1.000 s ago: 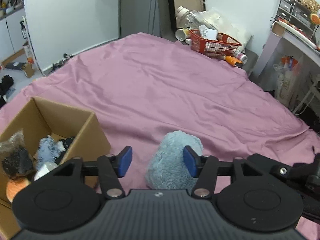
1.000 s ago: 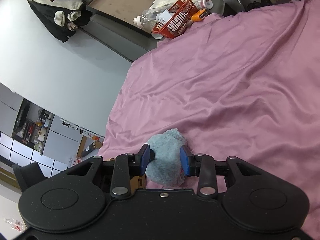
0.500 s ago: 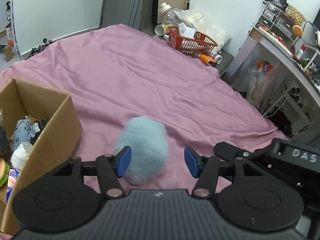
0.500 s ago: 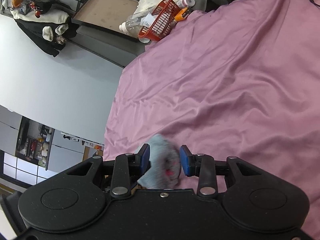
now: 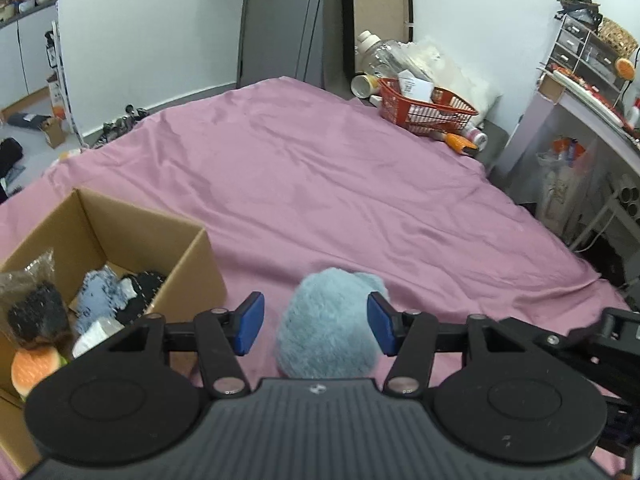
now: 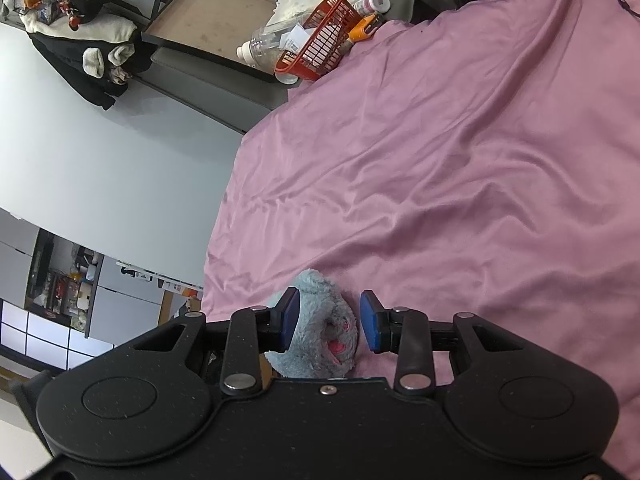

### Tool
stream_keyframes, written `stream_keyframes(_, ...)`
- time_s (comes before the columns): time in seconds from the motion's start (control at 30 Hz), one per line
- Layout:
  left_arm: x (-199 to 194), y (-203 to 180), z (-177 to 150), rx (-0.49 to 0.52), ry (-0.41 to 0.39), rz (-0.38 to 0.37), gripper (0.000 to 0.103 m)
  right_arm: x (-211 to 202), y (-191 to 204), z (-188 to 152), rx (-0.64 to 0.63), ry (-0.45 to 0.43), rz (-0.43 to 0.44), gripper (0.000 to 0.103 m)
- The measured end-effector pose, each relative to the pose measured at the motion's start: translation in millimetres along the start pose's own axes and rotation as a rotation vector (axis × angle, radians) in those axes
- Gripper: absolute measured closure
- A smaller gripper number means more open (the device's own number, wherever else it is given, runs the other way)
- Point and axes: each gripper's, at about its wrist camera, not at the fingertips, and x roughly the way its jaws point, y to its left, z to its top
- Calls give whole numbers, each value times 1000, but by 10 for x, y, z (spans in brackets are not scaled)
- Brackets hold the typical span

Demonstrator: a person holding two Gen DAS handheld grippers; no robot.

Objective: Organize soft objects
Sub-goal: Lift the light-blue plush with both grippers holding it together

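A wrinkled pink bed sheet [image 5: 360, 184] fills the left wrist view, with white walls behind it and a red basket [image 5: 426, 106] of clutter at the far edge toward 1 o'clock. A desk with small drawers stands past the bed at 2 o'clock. An open cardboard box [image 5: 120, 236] sits on the sheet at 9 o'clock, holding a blue-grey cloth item [image 5: 98, 298], dark knit pieces and an orange and white round thing [image 5: 34, 368]. The left tool [image 5: 316, 322] is spread wide, its 2 blue pads either side of a fluffy blue plush toy [image 5: 326, 328]; the pad at 3 o'clock is at the fur's edge, the pad at 9 o'clock stands clear of it, so this tool grips nothing. The plush is just beside the box's near corner. At 4 o'clock the black body of the other tool reaches in. In the right wrist view the scene is rotated: the sheet [image 6: 460, 160] covers the 3 o'clock half, a white wall the 9 o'clock half, and the basket [image 6: 320, 46] lies at 12 o'clock beside a clear bottle. The right tool [image 6: 330, 326] is partly open; its 9 o'clock pad presses into the plush [image 6: 316, 328], which shows pink marks, while whether the 3 o'clock pad touches the toy cannot be told.
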Motion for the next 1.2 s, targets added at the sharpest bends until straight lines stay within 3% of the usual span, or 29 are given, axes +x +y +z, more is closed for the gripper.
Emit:
stream_keyframes(0.17, 159, 2, -15, 14, 45, 39, 50, 25, -3, -1, -3, 13, 1, 68)
stream_keyframes(0.37, 249, -85, -95, 37, 103, -59, 38, 66, -35, 2, 12, 27, 2, 68)
stream_keyframes(0.53, 314, -153, -186, 11, 143, -133, 38, 100, -89, 7, 38, 28, -12, 68)
stream_keyframes(0.8, 252, -178, -256, -12, 134, -203, 42, 143, -137, 18, 64, 25, -28, 67)
stream_keyframes(0.9, 198, -170, -244, -38, 139, -271, 43, 165, -137, 20, 68, 27, -30, 67)
stream_keyframes(1.0, 179, -161, -238, -59, 141, -295, 46, 194, -146, 16, 77, 33, -30, 67)
stream_keyframes(1.17, 208, -83, -224, -102, 142, -293, 72, 265, -178, -4, 95, 55, -27, 67)
stream_keyframes(1.2, 216, -59, -219, -113, 146, -292, 74, 284, -176, -9, 96, 60, -26, 67)
